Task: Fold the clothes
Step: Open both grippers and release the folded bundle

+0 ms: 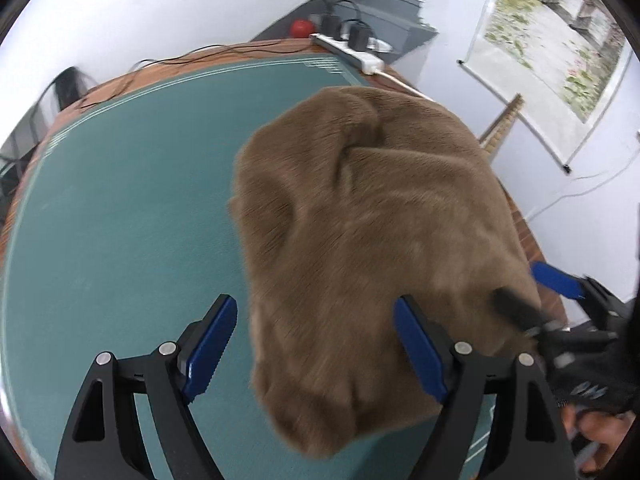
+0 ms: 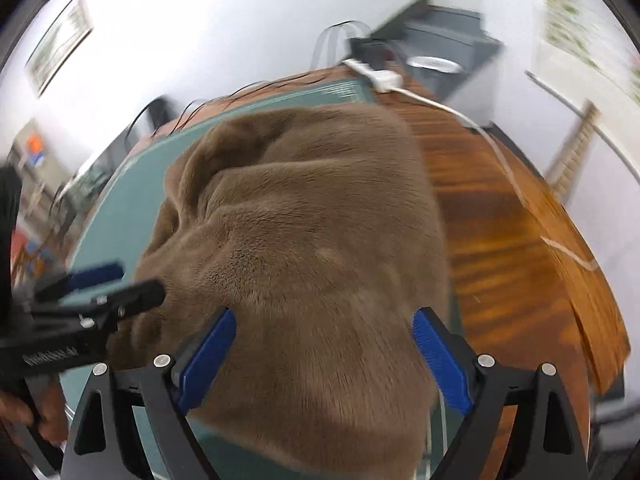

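While we hover over the mat (image 1: 120,200), left wrist: brown garment (image 1: 372,240) bunched on the mat's right side, left gripper (image 1: 316,344) apart | right wrist: right gripper (image 2: 324,352) apart, holding nothing; we judge folding unfinished.

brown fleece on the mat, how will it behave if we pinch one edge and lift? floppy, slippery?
Probably very floppy: the fleece lies in soft rounded folds and would likely sag from one pinch point. Its plush nap looks thick, so the fingers may catch pile rather than a firm edge. Pushed across the smooth green mat, it seems likelier to bunch than slide whole.
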